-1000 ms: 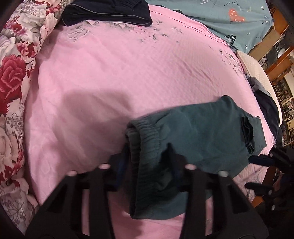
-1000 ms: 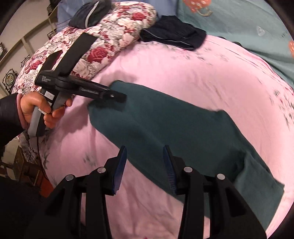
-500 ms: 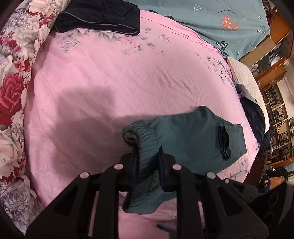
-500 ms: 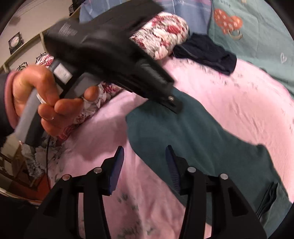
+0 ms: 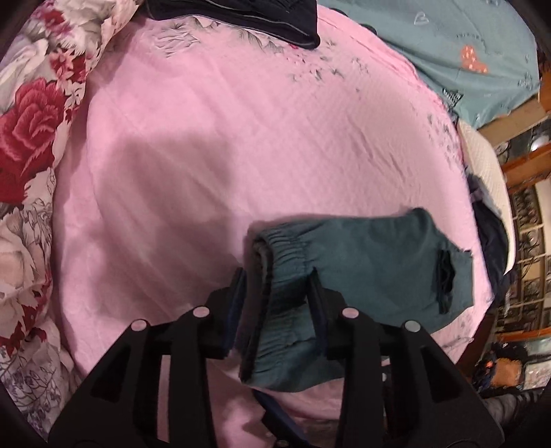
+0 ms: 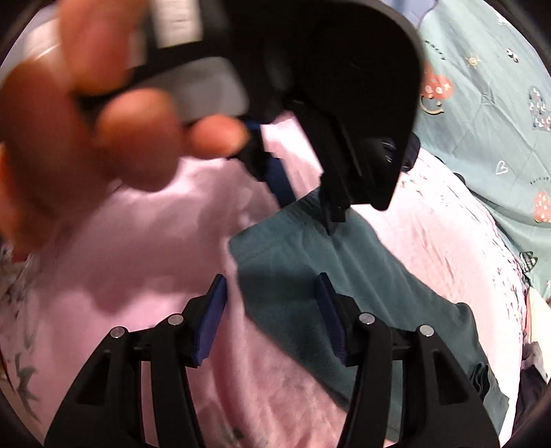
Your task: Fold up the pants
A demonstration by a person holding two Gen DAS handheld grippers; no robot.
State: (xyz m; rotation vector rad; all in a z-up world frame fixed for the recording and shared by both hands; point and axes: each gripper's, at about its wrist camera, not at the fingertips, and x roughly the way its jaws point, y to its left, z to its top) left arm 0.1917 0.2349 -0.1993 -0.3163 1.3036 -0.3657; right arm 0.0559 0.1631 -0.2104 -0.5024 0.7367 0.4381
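My left gripper [image 5: 277,287] points steeply down, its jaws opening with the pants' waistband [image 5: 286,262] between them. My right gripper [image 6: 270,298] is opening too, its pads clear of the cloth. My left hand [image 6: 79,127], blurred, wraps its handle just ahead.

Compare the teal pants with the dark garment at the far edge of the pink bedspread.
The teal pants are green-blue and lie near, their elastic waistband between the left gripper fingers, whose jaws are opening. The dark garment is navy-black, far off, untouched. Both are folded and rest on the pink bedspread.
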